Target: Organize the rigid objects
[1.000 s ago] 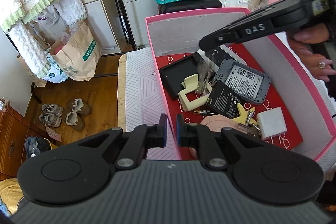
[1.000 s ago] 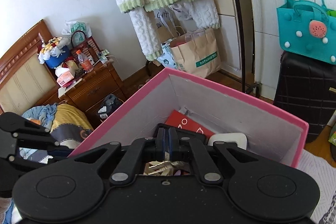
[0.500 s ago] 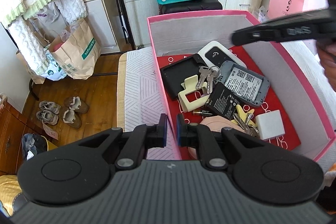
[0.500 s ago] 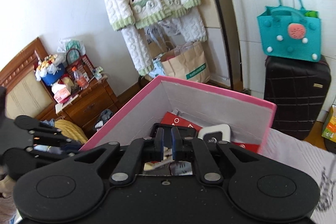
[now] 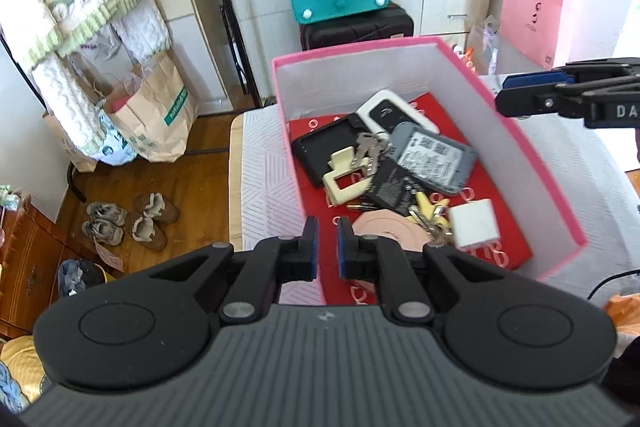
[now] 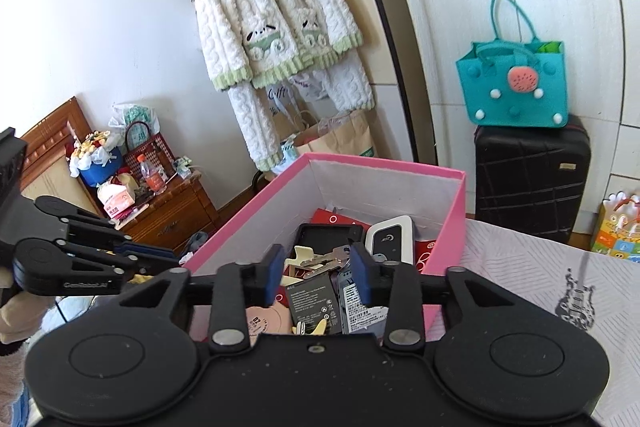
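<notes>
Several stiff, light oddments heaped in pink box (image 5: 532, 163) at bed's corner: keys (image 5: 370, 147) slippery, best pinched by ring. Left tongs (image 5: 327, 241) nearly closed, empty; right tongs (image 6: 316, 273) open, empty.

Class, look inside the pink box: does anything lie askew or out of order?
Yes. In the pink box the items are heaped, not sorted: the keys lie over the cream clip, and the grey device overlaps the black battery.
</notes>
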Demonstrator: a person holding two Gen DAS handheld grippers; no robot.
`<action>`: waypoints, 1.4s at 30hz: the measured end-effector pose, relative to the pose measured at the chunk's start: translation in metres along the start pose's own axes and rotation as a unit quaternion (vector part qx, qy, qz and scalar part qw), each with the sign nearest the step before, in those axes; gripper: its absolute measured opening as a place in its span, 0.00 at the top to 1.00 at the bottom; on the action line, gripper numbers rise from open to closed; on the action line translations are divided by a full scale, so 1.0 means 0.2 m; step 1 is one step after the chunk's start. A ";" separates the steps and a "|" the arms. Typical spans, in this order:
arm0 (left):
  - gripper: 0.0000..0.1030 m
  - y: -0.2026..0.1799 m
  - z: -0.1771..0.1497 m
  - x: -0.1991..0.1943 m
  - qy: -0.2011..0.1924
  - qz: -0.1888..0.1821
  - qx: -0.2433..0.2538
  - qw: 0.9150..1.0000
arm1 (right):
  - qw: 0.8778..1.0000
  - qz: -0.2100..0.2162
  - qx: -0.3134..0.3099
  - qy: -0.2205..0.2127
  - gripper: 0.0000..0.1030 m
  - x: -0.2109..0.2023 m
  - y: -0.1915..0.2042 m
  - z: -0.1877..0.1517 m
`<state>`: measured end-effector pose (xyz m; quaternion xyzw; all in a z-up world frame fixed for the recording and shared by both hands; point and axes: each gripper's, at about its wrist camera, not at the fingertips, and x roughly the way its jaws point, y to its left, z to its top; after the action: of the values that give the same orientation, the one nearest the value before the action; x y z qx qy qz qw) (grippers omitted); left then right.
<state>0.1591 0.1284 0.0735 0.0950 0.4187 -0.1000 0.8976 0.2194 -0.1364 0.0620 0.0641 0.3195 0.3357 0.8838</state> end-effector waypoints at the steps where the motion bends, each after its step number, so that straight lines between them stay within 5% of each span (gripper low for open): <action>1: 0.91 -0.02 0.00 -0.03 -0.005 0.003 0.004 1.000 | 1.000 -0.003 0.000 -0.005 0.49 -0.03 0.01 -0.01; 8: 0.89 -0.17 -0.04 -0.18 -0.028 -0.006 0.020 0.999 | 0.999 -0.029 -0.004 -0.017 0.26 -0.19 0.06 -0.07; 10: 0.83 -0.20 -0.04 -0.21 -0.030 -0.008 0.024 0.999 | 0.998 -0.055 -0.005 -0.013 0.02 -0.23 0.09 -0.08; 11: 0.78 -0.22 -0.04 -0.22 -0.030 -0.010 0.026 0.999 | 0.997 -0.074 0.000 -0.011 0.00 -0.24 0.10 -0.08; 13: 0.47 -0.25 -0.05 -0.25 -0.030 -0.012 0.023 0.999 | 0.993 -0.116 0.007 -0.006 0.00 -0.27 0.11 -0.09; 16: 0.26 -0.30 -0.06 -0.27 -0.033 -0.008 0.015 0.999 | 0.986 -0.166 0.009 0.002 0.00 -0.33 0.13 -0.13; 19: 0.07 -0.32 -0.07 -0.26 -0.025 -0.012 -0.003 1.000 | 0.986 -0.164 0.021 0.012 0.00 -0.40 0.12 -0.18; 26: 0.06 -0.41 -0.13 -0.19 0.008 0.006 -0.038 0.999 | 0.982 -0.179 0.065 -0.006 0.00 -0.56 0.10 -0.31; 31: 0.06 -0.43 -0.21 -0.21 -0.025 0.000 -0.078 0.997 | 0.967 -0.246 0.056 -0.038 0.00 -0.64 0.16 -0.42; 37: 0.06 -0.53 -0.27 -0.25 -0.067 0.065 -0.077 0.993 | 0.965 -0.247 0.074 -0.039 0.00 -0.67 0.16 -0.48; 42: 0.06 -0.59 -0.31 -0.30 -0.083 0.066 -0.081 0.991 | 0.962 -0.265 0.052 -0.048 0.00 -0.70 0.23 -0.51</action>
<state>0.0456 0.0369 0.0706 0.0411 0.3421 -0.0139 0.9387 0.0525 -0.2013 0.0703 0.0388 0.2992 0.0685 0.9509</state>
